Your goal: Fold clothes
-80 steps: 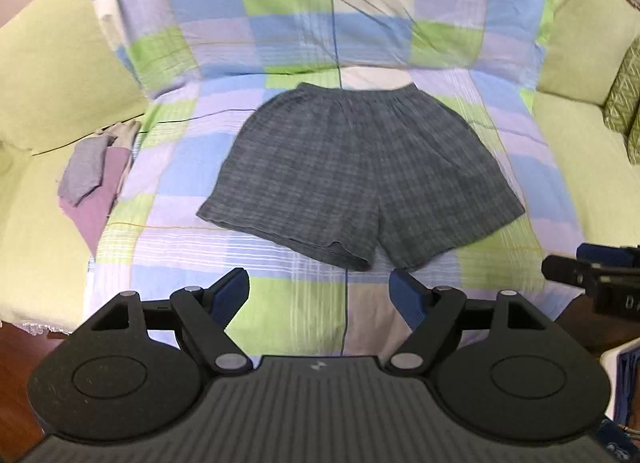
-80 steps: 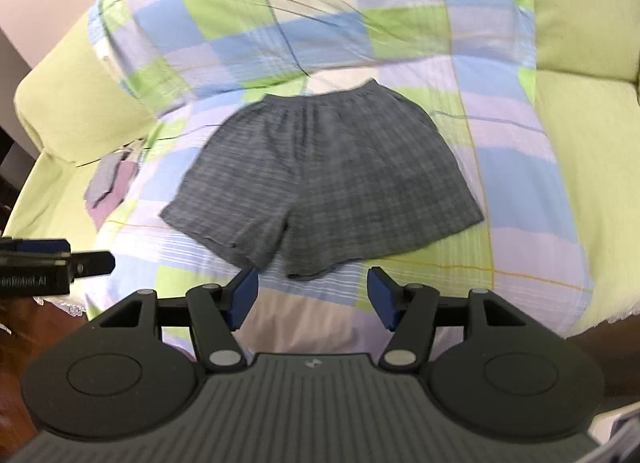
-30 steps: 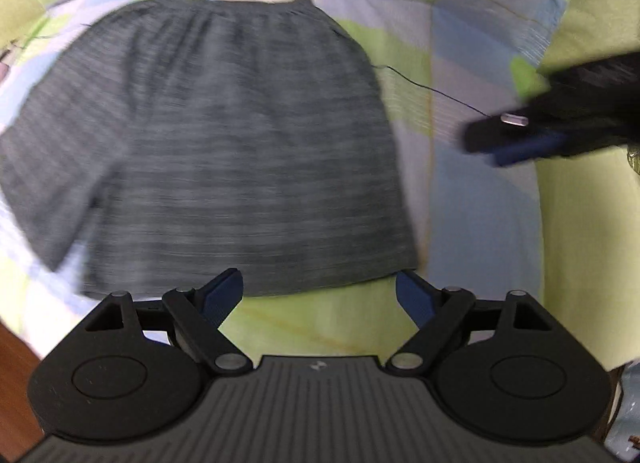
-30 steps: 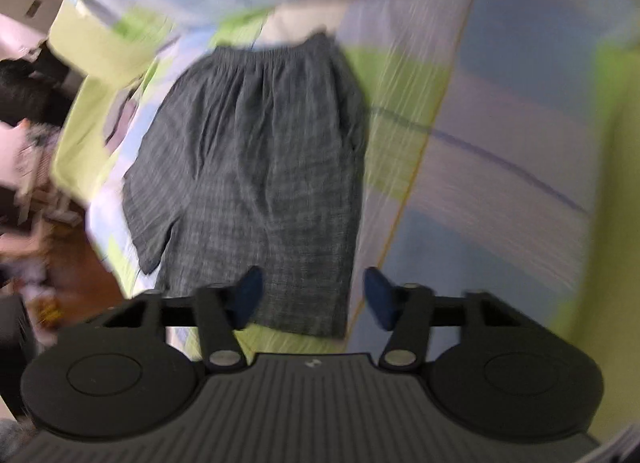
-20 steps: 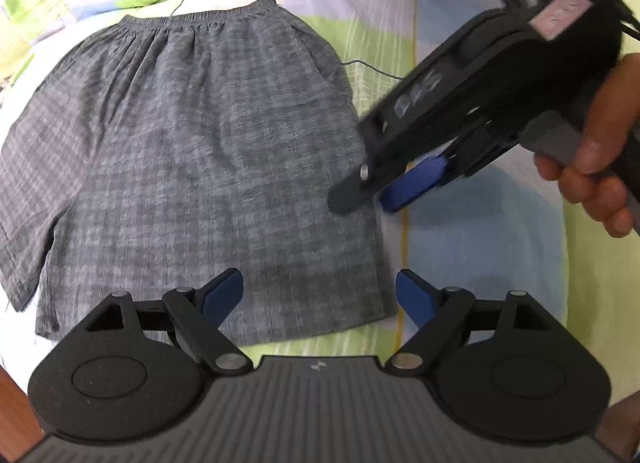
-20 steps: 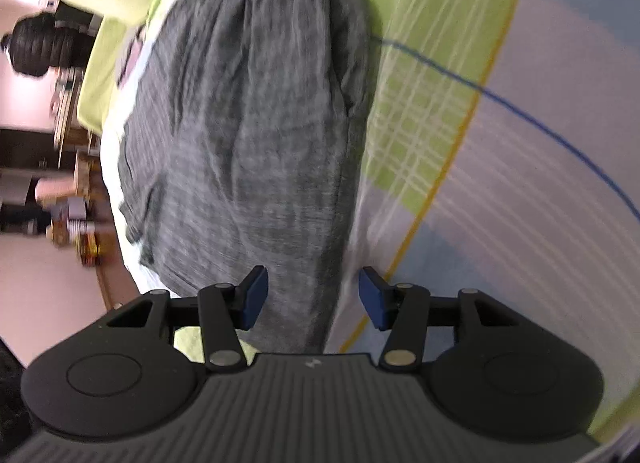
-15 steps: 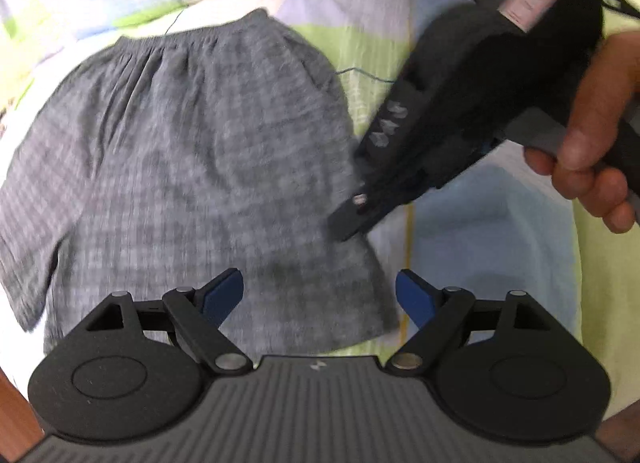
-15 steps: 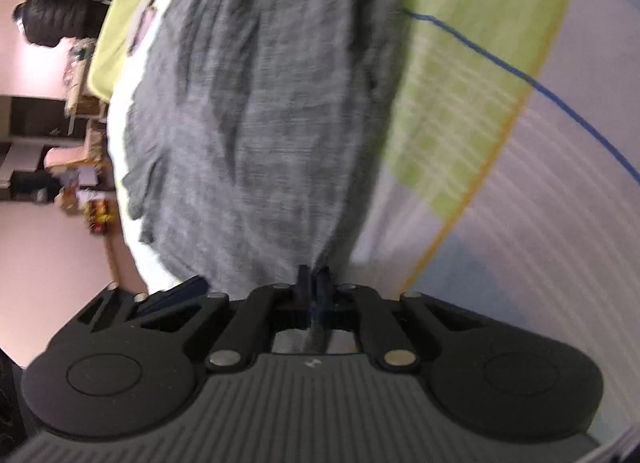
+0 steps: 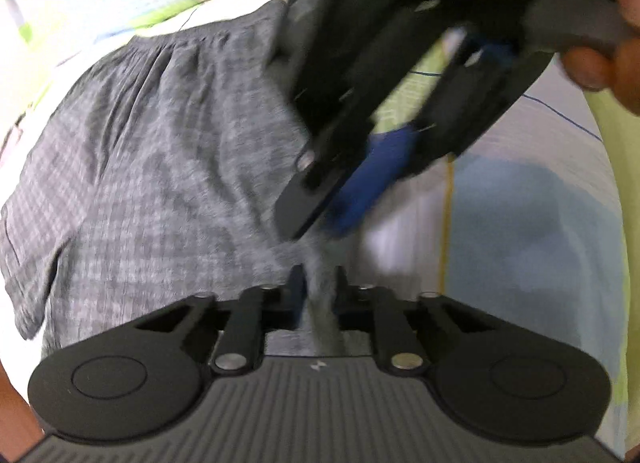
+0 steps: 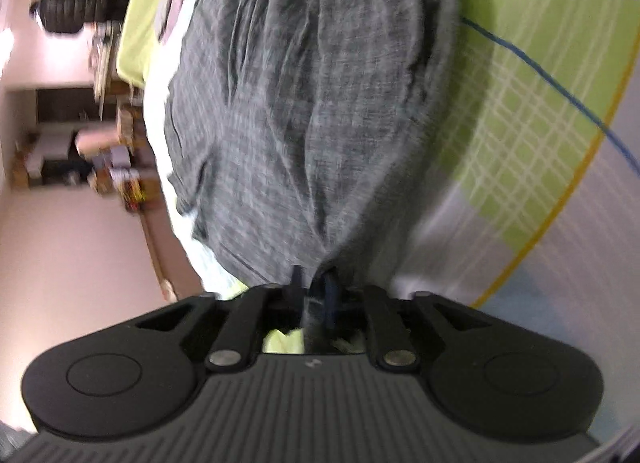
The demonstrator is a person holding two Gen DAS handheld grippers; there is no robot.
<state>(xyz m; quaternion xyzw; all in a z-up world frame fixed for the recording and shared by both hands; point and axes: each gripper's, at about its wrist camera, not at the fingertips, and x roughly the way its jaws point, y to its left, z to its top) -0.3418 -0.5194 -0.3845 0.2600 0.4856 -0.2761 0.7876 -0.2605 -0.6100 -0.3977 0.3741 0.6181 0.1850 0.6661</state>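
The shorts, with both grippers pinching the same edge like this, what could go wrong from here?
The left gripper is closing on a thin bunch of the shorts, so the cloth could slip out on lifting. The right gripper has fabric between its jaws but they are opening, so it may drop its side. The two grippers sit close together and could collide.

The shorts (image 9: 160,151) are lying spread on the blanket (image 9: 520,223), waistband at the far end, legs nearest you. Your left gripper (image 9: 318,283) is sitting at their near right corner, cloth bunching between its closing jaws. Your right gripper (image 9: 332,219) is reaching in just beyond it, over the same edge.
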